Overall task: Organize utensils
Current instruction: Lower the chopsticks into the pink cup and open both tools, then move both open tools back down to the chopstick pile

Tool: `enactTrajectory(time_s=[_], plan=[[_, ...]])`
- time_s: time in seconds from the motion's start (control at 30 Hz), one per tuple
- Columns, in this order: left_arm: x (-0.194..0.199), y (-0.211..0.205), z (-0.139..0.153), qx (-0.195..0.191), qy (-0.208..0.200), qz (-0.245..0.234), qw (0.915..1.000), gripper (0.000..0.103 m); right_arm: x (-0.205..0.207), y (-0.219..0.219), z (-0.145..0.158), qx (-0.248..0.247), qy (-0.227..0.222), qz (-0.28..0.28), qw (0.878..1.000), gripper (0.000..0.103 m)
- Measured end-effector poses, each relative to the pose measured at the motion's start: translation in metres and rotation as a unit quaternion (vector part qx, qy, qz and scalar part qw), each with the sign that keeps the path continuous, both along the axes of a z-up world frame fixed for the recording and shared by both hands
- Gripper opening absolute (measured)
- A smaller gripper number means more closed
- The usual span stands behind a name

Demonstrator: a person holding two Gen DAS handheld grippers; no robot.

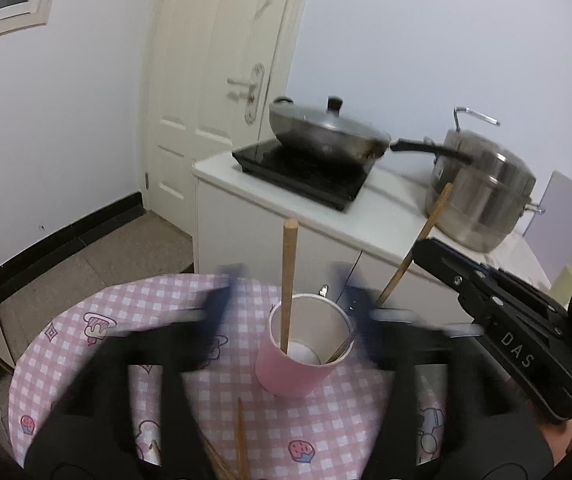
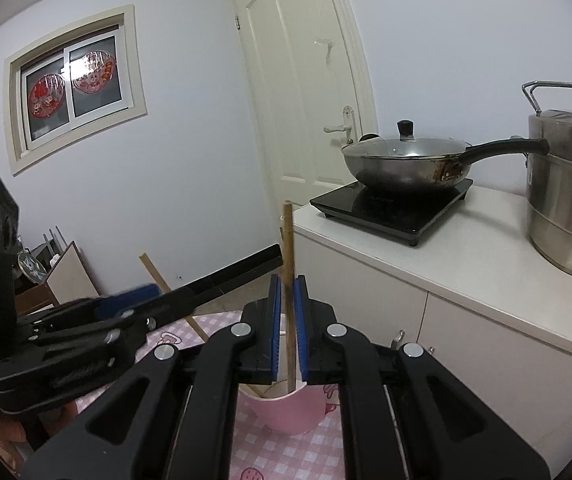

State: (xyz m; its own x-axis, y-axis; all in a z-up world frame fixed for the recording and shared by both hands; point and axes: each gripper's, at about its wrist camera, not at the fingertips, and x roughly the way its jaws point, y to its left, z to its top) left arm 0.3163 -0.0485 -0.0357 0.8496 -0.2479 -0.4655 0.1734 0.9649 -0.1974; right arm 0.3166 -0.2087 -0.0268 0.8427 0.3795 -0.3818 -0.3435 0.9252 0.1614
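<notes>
A pink paper cup stands on the round table with the pink checked cloth. One wooden chopstick stands upright in the cup, between the blurred fingers of my left gripper, which is open and not pressing it. A second chopstick has its lower end in the cup, and my right gripper is shut on it above the rim. In the left wrist view that chopstick leans right past the right gripper's tip. Some loose chopsticks lie on the cloth nearer me.
Behind the table a white counter carries a black induction hob with a lidded wok and a tall steel steamer pot. A cream door and tiled floor lie to the left.
</notes>
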Motion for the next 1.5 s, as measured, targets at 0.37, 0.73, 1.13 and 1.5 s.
enactTrajectory(time_s=[0.37, 0.73, 1.13, 1.5], plan=[[-0.038, 0.015, 0.013, 0.019, 0.000, 0.005, 0.9998, 0.067, -0.036, -0.009, 0.012, 0.008, -0.002, -0.004, 1.000, 0.026], [-0.086, 0.058, -0.013, 0.055, 0.072, -0.011, 0.9959, 0.067, -0.074, 0.007, -0.012, -0.004, 0.035, 0.029, 0.999, 0.030], [-0.073, 0.108, -0.103, 0.031, 0.236, 0.032, 0.9708, 0.067, -0.071, 0.044, -0.069, -0.019, 0.133, 0.071, 0.988, 0.030], [-0.063, 0.102, -0.147, 0.035, 0.289, 0.040, 0.9559, 0.050, -0.057, 0.062, -0.105, -0.029, 0.200, 0.083, 0.976, 0.032]])
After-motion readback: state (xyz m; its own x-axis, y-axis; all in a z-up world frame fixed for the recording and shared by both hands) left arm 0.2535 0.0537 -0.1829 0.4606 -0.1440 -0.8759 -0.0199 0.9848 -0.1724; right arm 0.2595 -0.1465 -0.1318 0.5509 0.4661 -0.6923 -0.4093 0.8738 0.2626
